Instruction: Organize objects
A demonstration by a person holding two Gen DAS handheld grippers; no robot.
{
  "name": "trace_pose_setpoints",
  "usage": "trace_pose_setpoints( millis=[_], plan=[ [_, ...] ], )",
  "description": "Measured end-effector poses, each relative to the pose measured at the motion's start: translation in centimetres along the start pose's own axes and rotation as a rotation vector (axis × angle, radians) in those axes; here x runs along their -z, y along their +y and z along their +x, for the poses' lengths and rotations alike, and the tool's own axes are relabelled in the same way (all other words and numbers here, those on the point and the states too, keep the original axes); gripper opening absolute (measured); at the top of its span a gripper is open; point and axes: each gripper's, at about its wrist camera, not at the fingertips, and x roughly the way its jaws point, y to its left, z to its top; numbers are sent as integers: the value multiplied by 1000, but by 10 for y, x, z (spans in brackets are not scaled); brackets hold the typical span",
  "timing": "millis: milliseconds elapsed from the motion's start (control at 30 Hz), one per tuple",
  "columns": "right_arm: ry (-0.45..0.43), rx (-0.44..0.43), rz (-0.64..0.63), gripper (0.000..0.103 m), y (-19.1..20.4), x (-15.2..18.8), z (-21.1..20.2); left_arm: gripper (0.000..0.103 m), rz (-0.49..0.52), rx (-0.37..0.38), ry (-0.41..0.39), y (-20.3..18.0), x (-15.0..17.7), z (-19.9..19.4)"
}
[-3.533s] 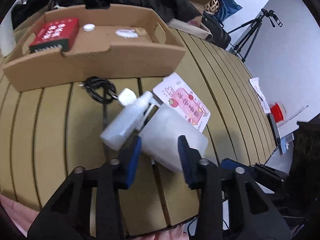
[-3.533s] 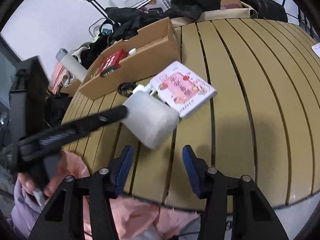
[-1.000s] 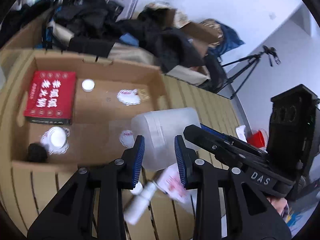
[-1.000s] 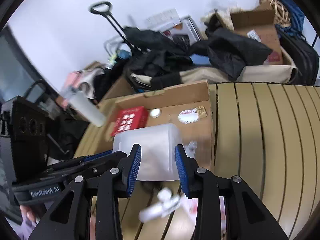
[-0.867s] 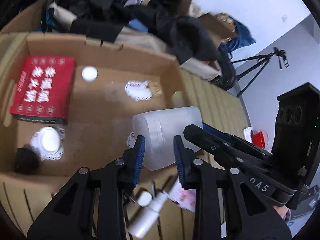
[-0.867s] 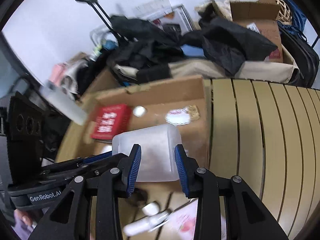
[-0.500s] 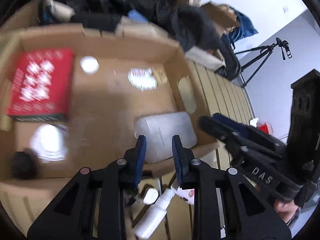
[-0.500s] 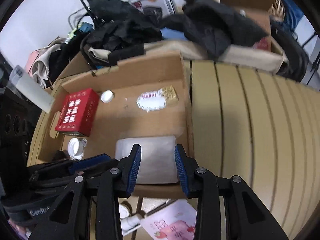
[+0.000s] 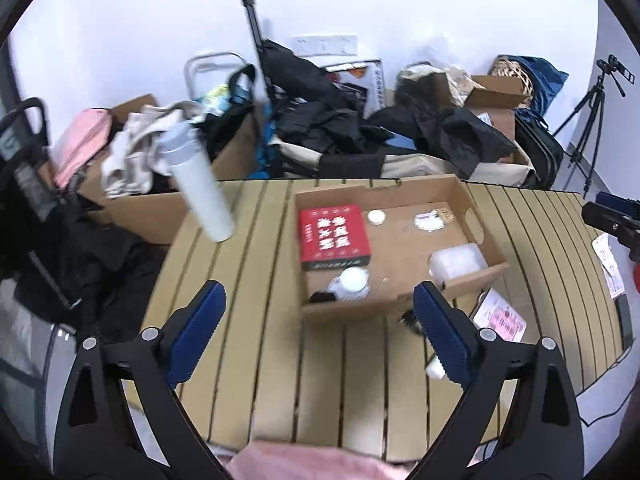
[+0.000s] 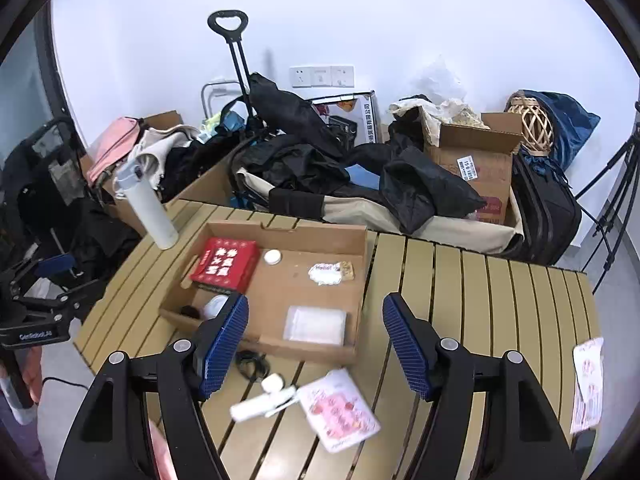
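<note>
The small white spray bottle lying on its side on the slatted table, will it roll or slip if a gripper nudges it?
The small white spray bottle looks round-bodied and lies flat, so it would probably roll, though its nozzle may stop a full turn. It appears to be smooth plastic, likely light and somewhat slippery. The slatted table has grooves that could catch it.

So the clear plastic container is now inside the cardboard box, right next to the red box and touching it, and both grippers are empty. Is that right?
Not quite. The clear plastic container is in the cardboard box, but apart from the red box, near the opposite front corner; the right wrist view shows bare cardboard between them. Both grippers, left and right, are indeed empty, jaws opening.
</note>
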Motion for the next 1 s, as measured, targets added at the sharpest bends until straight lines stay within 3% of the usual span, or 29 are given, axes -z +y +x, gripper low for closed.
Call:
trace_pose_setpoints(
  millis=[167,267,400,500,600,833,900,1000],
  plan=[
    [-30,-30,-19,73,6,44,-36,102,-49,-1,-78,-2,48,-47],
    [-42,-40,-25,73,10,88,-54,103,-92,28,-99,-3,95,-71],
    [-51,-55,6,73,10,154,-67,103,-148,101,-35,-9,149,-70],
    [-8,-151,73,74,5,191,-61,103,-129,143,39,-20,167,-56],
    [35,-154,85,73,2,202,-49,103,-104,129,30,-30,161,-52],
    [37,-150,100,73,-6,205,-35,99,-74,240,1,-45,139,-14],
    [51,-152,106,73,-6,207,-28,90,-50,304,-16,-54,122,17],
    [66,-151,94,73,-5,206,-16,72,-65,316,93,-66,95,78]
  ],
)
